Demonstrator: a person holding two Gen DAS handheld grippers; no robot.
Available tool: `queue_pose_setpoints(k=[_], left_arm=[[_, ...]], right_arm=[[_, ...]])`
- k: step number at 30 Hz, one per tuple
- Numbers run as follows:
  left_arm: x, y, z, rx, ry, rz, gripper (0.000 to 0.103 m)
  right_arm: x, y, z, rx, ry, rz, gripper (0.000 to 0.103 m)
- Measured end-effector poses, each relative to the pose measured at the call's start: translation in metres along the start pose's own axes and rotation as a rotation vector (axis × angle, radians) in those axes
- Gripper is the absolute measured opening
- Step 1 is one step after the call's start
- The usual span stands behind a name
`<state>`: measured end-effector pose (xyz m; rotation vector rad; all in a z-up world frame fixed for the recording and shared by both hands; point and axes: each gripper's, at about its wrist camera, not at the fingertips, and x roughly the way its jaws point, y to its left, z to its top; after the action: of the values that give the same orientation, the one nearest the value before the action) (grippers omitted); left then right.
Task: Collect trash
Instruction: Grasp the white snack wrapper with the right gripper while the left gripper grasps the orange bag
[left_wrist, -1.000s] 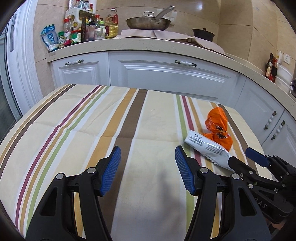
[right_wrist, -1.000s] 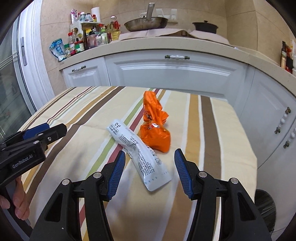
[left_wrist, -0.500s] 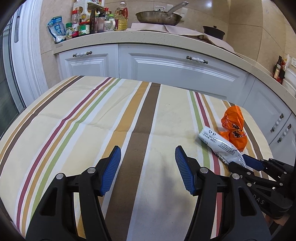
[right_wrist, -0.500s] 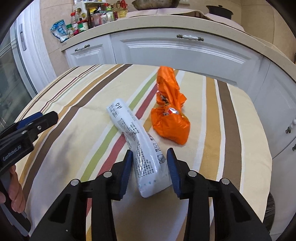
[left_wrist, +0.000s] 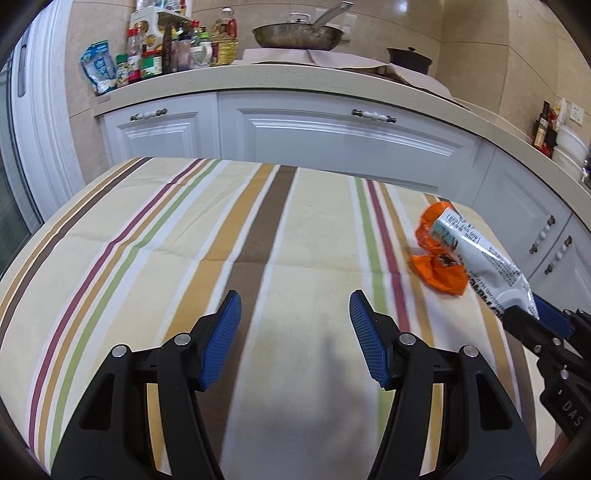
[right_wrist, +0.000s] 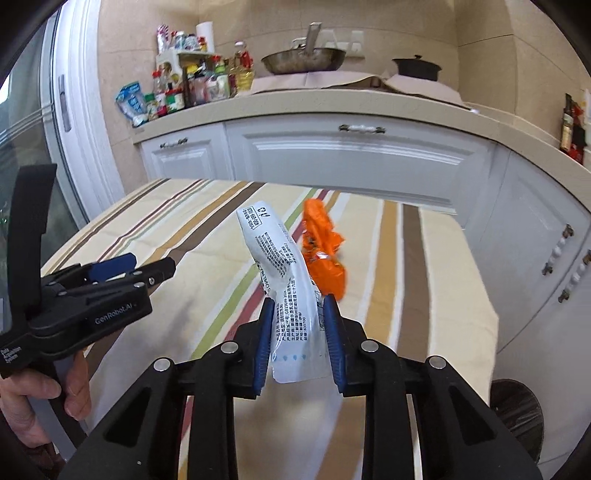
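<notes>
My right gripper (right_wrist: 300, 343) clenches the white wrapper (right_wrist: 286, 280) near its lower end, lifted off the striped tablecloth (right_wrist: 391, 332). My left gripper (left_wrist: 295, 339) hangs released, empty. Orange wrapper (right_wrist: 323, 254) lies on the cloth. Risk: slick film slips out; long free end flops.

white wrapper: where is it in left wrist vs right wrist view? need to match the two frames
Left wrist: the white wrapper is at the right edge, slanting up-left from the right gripper, overlapping the orange wrapper.
Right wrist: the white wrapper is at centre, clamped between the right gripper fingers, its far end raised over the striped tablecloth.
Shared landmark: the frying pan on the counter behind.
</notes>
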<state>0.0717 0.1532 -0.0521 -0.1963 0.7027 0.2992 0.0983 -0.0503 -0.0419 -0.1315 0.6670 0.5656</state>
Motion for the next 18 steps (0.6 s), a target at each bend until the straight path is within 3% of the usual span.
queue_pose_setpoints(k=[9,18], left_arm=[[0.001,-0.057,0.007,0.081,-0.014,-0.082,0.059],[0.017,-0.106,0.016,0.149,-0.012,-0.104,0.060]], right_arm=[[-0.024,-0.052,-0.011,0.103,-0.049,-0.132,0.028],[-0.047,-0.093,-0.025,0.180,-0.084,-0.231,0.028]])
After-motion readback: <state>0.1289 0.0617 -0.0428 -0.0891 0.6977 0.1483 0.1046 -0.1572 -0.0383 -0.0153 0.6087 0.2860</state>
